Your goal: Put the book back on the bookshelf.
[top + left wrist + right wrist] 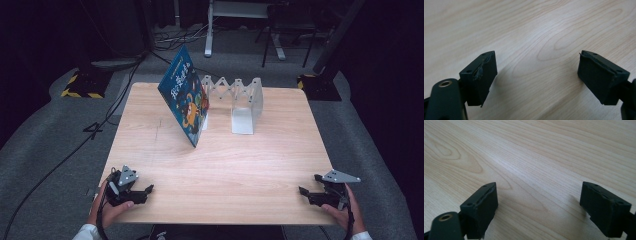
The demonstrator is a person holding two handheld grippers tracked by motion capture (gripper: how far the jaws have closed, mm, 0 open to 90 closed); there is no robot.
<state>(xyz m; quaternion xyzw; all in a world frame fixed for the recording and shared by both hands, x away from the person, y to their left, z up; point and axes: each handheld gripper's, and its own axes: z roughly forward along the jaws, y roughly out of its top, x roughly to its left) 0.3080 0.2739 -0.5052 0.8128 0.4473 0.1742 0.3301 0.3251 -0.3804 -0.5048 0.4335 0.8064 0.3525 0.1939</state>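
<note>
I hold my left gripper and right gripper low at the bench's near corners, fingers wide apart and empty; the blue book leans against the white bookend rack (well apart from me); nothing seems started, so next I'd reach forward.

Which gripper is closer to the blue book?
The left gripper. It sits at the table's near left corner, below the leaning book. The right gripper is at the near right corner, farther across.

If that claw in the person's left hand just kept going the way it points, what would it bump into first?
Probably nothing: the left claw points rightward along the near edge of the light wooden table, where the way looks free, towards the right claw far across.
</note>
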